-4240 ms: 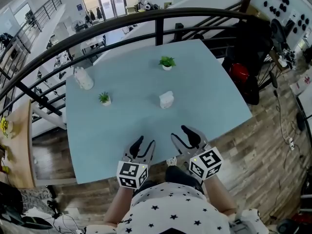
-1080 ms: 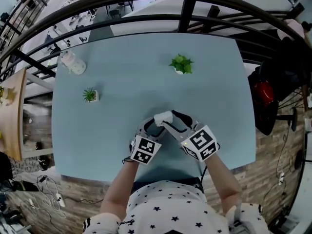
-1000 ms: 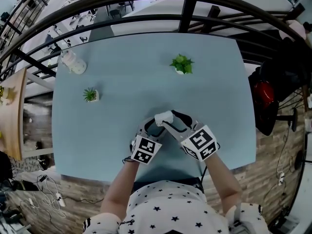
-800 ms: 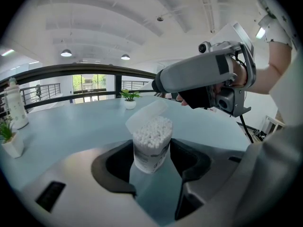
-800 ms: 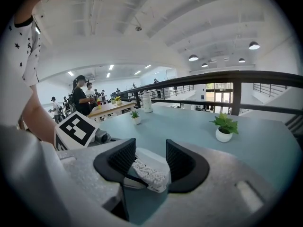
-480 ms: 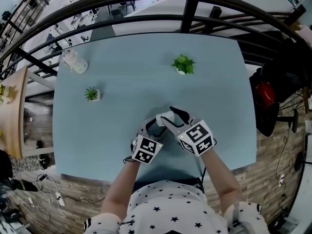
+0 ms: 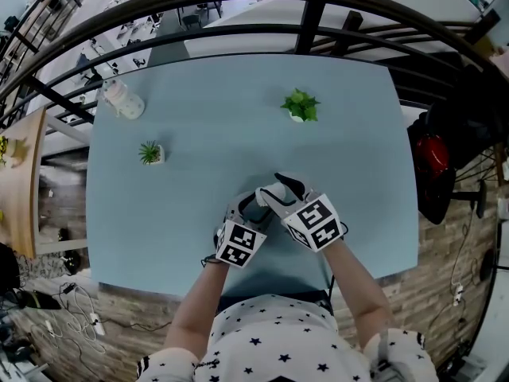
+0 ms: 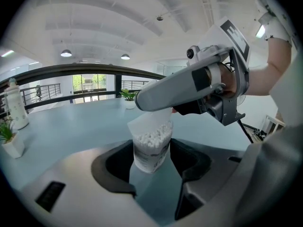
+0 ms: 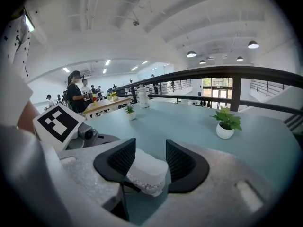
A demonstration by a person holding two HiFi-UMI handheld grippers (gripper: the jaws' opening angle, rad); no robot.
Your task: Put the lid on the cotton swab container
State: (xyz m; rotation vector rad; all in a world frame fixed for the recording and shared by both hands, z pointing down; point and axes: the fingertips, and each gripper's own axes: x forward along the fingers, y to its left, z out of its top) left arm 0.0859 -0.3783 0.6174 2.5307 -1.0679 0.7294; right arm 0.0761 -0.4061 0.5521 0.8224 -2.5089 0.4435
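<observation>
The clear cotton swab container, full of white swabs, stands upright between the pads of my left gripper, which is shut on it. My right gripper is shut on the white lid, and swab tips show just under it. In the left gripper view the lid sits tilted over the container's mouth below the right gripper. In the head view both grippers meet near the table's front: left gripper, right gripper, the lid between them.
On the light blue table a potted plant stands at the back right, a smaller plant at the left and a white bottle at the back left. A black railing runs behind the table.
My right gripper has shifted a little left and down with the lid, closer over the container. The left gripper and the container have stayed in place.
</observation>
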